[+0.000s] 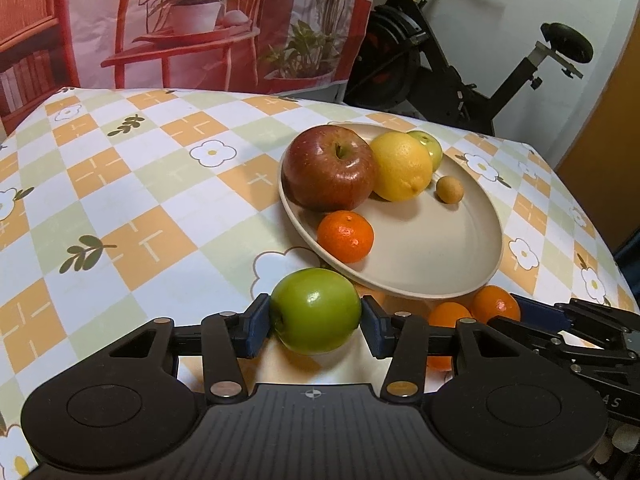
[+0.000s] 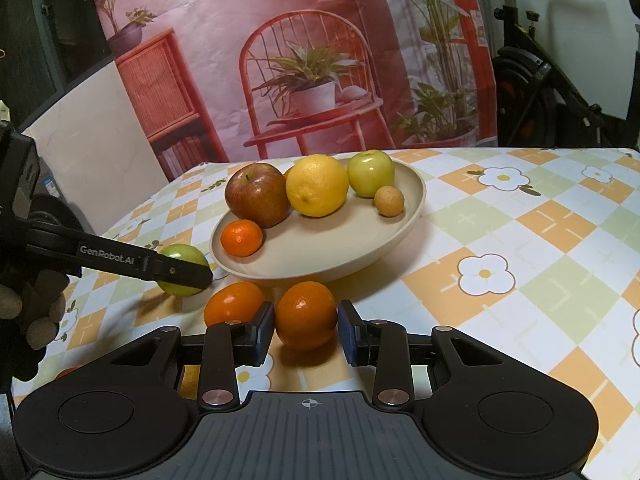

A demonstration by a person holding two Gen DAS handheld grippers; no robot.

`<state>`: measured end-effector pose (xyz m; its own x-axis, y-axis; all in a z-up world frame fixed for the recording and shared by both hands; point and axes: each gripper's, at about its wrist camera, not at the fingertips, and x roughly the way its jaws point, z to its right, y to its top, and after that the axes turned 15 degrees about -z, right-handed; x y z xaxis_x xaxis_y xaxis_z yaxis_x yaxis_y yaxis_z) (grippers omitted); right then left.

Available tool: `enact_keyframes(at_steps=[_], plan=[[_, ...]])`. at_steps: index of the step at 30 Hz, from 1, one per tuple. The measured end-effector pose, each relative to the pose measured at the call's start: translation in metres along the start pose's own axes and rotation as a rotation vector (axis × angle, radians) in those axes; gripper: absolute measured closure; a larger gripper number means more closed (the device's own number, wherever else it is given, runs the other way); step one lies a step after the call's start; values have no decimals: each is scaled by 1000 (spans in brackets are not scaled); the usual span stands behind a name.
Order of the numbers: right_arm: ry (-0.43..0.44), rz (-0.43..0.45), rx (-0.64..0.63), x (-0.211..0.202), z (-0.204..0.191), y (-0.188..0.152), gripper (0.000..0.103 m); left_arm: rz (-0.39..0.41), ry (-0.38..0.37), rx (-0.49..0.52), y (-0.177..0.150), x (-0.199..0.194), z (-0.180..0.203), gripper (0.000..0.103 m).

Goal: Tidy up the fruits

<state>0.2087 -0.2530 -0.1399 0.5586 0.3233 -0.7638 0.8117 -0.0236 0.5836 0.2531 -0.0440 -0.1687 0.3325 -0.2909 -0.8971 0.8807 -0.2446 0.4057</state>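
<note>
A beige plate [image 1: 420,264] on the checked tablecloth holds a red apple [image 1: 330,168], a lemon [image 1: 402,166], a small green apple [image 1: 430,148], a small tan fruit [image 1: 450,189] and a mandarin [image 1: 346,236]. Just in front of the plate, my left gripper [image 1: 316,320] is shut on a larger green apple [image 1: 316,310], both blue pads against its sides. My right gripper [image 2: 306,326] is shut on a mandarin [image 2: 306,314] resting on the cloth by the plate's [image 2: 320,252] front rim. A second mandarin [image 2: 234,304] lies loose to its left.
A printed backdrop [image 2: 300,60] hangs behind the table. An exercise bike [image 1: 460,60] stands past the far right corner. A gloved hand [image 2: 28,312] holds the left gripper at the left edge. The flowered tablecloth [image 2: 520,240] stretches to the right of the plate.
</note>
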Motion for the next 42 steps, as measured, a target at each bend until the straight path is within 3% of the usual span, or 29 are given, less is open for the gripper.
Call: enact_keyframes(at_steps=[28, 38, 42], plan=[[-28, 9, 15, -17, -1, 6, 72, 99, -34, 78, -8, -39, 10, 52], [-74, 51, -35, -28, 2, 37, 72, 125, -30, 165, 15, -34, 30, 52], [-95, 62, -42, -20, 8, 54, 72, 93, -15, 193, 30, -18, 38, 52]])
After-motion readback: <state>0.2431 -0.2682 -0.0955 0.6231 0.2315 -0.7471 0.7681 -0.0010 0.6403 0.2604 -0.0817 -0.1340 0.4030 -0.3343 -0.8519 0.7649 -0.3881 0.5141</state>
